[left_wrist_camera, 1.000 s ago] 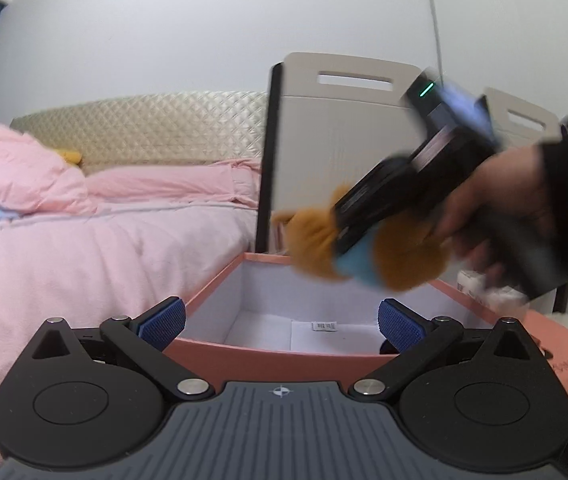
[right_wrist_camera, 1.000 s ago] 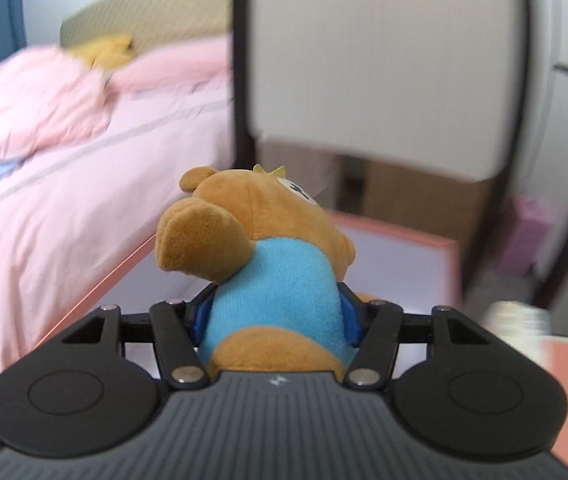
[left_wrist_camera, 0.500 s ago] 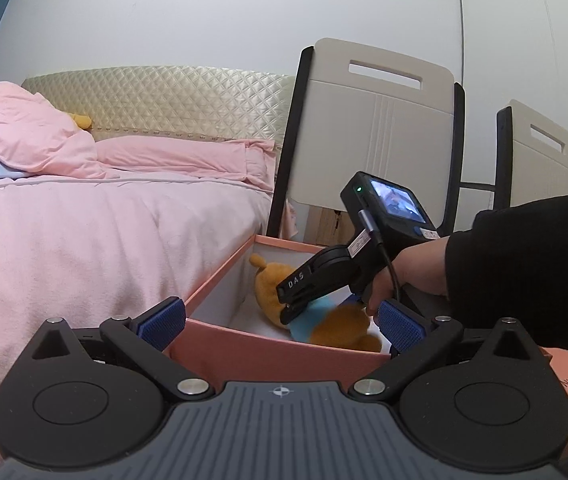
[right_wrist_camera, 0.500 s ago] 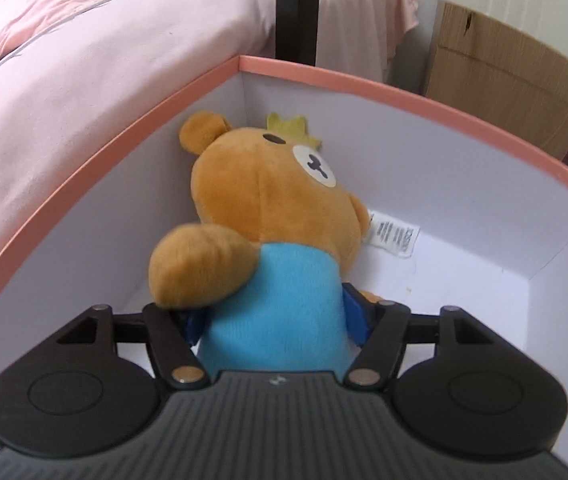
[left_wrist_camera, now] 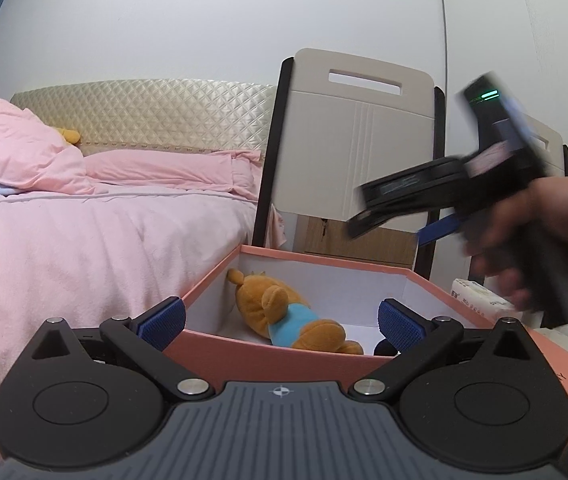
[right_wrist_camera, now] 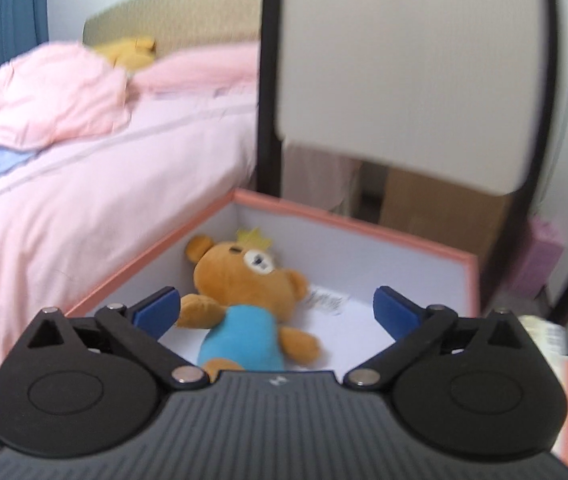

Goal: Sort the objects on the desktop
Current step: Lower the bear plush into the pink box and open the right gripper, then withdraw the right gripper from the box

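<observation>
While both tongs [left_wrist_camera: 279, 320] [right_wrist_camera: 275, 312] gape empty, right opening, bear [right_wrist_camera: 243, 300] lies head toward box's [right_wrist_camera: 348, 220] far corner.

Pink-sheeted bed [left_wrist_camera: 95, 248] left; beige chair [left_wrist_camera: 360, 140] behind; yellow plush [right_wrist_camera: 129, 50] near quilted headboard [left_wrist_camera: 143, 114].

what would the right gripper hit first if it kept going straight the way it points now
Most likely the plush bear lying in the pink box. The right gripper, its jaws opening with nothing pressed between them, aims down at the bear's blue body, though depth is hard to judge.
</observation>
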`<state>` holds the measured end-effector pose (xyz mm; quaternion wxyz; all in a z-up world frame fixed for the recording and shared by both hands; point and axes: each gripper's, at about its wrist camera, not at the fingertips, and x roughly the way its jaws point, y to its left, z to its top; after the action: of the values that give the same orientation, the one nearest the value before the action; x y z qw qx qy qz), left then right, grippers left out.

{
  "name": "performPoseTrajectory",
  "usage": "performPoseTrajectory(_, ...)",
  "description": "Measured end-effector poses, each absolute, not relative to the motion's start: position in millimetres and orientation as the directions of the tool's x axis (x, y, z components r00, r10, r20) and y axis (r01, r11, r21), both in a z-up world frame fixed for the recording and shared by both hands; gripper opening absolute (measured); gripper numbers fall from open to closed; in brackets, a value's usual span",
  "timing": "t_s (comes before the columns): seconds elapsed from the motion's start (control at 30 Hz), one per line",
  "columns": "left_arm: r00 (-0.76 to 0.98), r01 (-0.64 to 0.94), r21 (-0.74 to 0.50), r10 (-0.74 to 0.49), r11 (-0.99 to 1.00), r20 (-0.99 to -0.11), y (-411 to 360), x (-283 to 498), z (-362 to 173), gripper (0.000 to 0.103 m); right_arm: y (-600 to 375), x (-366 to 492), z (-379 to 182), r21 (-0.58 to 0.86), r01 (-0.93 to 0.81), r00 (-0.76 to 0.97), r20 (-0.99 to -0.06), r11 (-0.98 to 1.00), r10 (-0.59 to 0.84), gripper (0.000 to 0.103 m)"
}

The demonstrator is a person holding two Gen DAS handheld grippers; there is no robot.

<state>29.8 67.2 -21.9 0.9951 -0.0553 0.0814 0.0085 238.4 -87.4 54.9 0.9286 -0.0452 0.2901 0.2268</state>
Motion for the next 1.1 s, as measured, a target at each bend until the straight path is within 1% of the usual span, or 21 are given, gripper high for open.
performPoseTrajectory(0.2, 0.987, -0.017, -0.082, 0.003, 0.996, -0.162, 58.2, 29.2, -23.0, 0.103, -144.4, 167.2, 66.2, 0.016, -0.374, 0.824, -0.452, 0.927, 0.341, 0.103)
performPoseTrajectory(0.33, 0.987, -0.008, -0.059, -0.002, 0.998, -0.162, 51.3, 27.5, -25.3, 0.103, -174.2, 119.8, 56.0, 0.017, -0.32, 0.871, -0.388, 0.947, 0.302, 0.103)
performPoseTrajectory(0.47, 0.987, 0.009, -0.036, -0.015, 0.999, -0.159, 43.7, 24.9, -27.2, 0.103, -193.3, 81.2, 35.5, -0.014, -0.27, 0.903, -0.35, 0.963, 0.248, 0.103)
performPoseTrajectory(0.57, 0.986, 0.01, -0.013, -0.012, 1.0, -0.165, 37.6, 23.7, -29.1, 0.103, -206.2, 64.0, 20.2, 0.006, -0.246, 0.912, -0.338, 0.969, 0.234, 0.103)
performPoseTrajectory(0.7, 0.986, 0.011, -0.005, -0.012, 1.0, -0.164, 34.8, 22.0, -30.9, 0.103, -222.0, 51.7, 6.0, 0.043, -0.209, 0.931, -0.297, 0.977, 0.212, 0.103)
performPoseTrajectory(0.8, 0.986, 0.005, -0.004, -0.005, 1.0, -0.164, 32.5, 21.6, -32.1, 0.103, -228.6, 48.1, 3.7, 0.092, -0.207, 0.942, -0.25, 0.974, 0.224, 0.103)
performPoseTrajectory(0.93, 0.988, 0.004, 0.016, -0.001, 1.0, -0.157, 27.6, 19.0, -32.9, 0.103, -225.2, 45.9, 2.5, 0.073, -0.189, 0.947, -0.25, 0.979, 0.201, 0.103)
performPoseTrajectory(1.1, 0.987, 0.016, 0.019, -0.013, 1.0, -0.157, 26.3, 17.4, -33.4, 0.103, -224.1, 42.8, 2.4, 0.07, -0.227, 0.938, -0.252, 0.971, 0.237, 0.103)
